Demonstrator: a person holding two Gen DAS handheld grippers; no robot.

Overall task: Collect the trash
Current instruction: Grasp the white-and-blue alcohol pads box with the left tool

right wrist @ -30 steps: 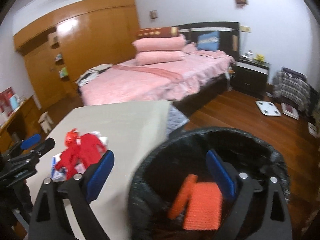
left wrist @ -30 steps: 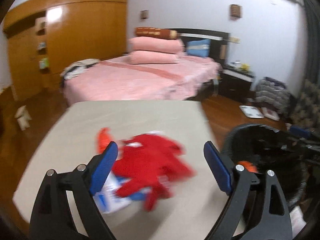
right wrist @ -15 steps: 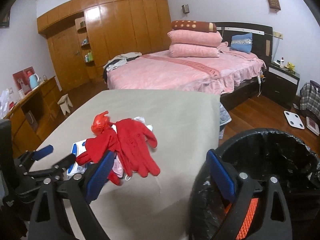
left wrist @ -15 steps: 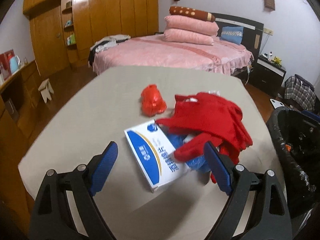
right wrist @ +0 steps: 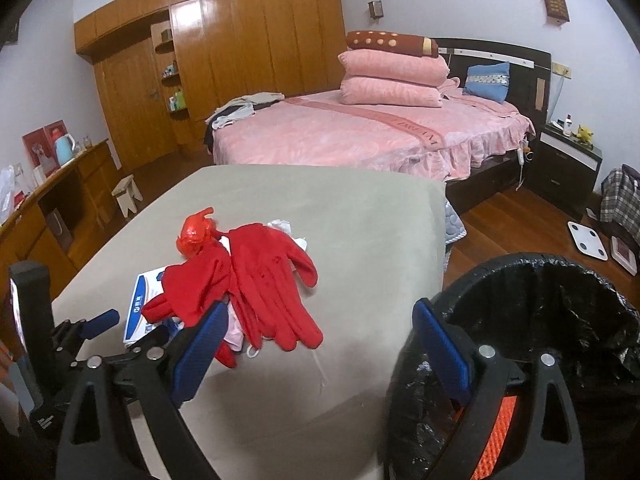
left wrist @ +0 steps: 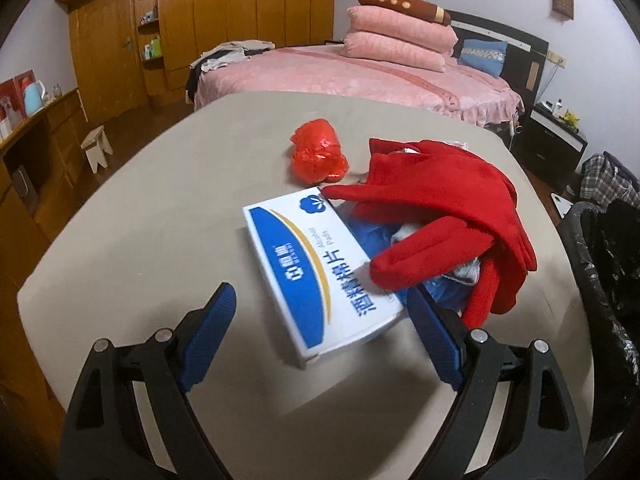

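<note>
A white and blue alcohol-pad box (left wrist: 316, 272) lies on the grey-clothed table (left wrist: 160, 220). Red gloves (left wrist: 440, 208) drape over its far end, covering a blue crumpled item (left wrist: 372, 236). A crumpled red plastic bag (left wrist: 318, 156) sits just behind. My left gripper (left wrist: 320, 292) is open, its jaws on either side of the box's near end without touching it. In the right wrist view my right gripper (right wrist: 320, 310) is open and empty over the table's near edge, right of the gloves (right wrist: 264, 276), the red bag (right wrist: 196, 236) and the box (right wrist: 140, 304).
A bin with a black liner (right wrist: 560, 320) stands at the table's right side with an orange item (right wrist: 500, 432) inside; it also shows as the bin (left wrist: 600, 280) in the left view. Behind are a pink bed (right wrist: 360, 132), a wooden wardrobe (right wrist: 240, 40) and a small stool (right wrist: 128, 196).
My left gripper has come down and closer to the box, which now sits between its open jaws. My right gripper has swung left from over the bin to the table edge.
</note>
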